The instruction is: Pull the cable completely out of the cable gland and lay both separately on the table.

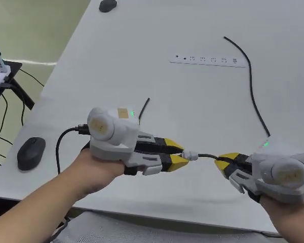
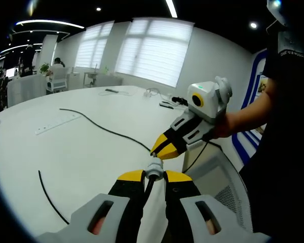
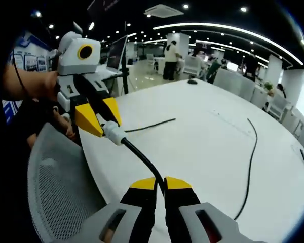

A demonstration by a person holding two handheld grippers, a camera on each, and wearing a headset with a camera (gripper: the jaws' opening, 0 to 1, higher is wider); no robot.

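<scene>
Two tools shared the job. The left tool (image 1: 178, 154) had its jaws pinched shut on the pale cable gland (image 1: 190, 155) at their very tips, and the right tool (image 1: 224, 163) was clamped on the black cable (image 1: 207, 156) a short way from it. Both were held in the air over the near edge of the white surface (image 1: 192, 101), with the cable still seated in the gland. If the gland's seal gripped harder, the thin, smooth cable could slide through the right jaws rather than out of the gland. Held only at the tips, the gland could twist or pop free under an off-axis pull. So near the edge, either could drop onto the mesh chair (image 3: 55, 192) instead.
</scene>
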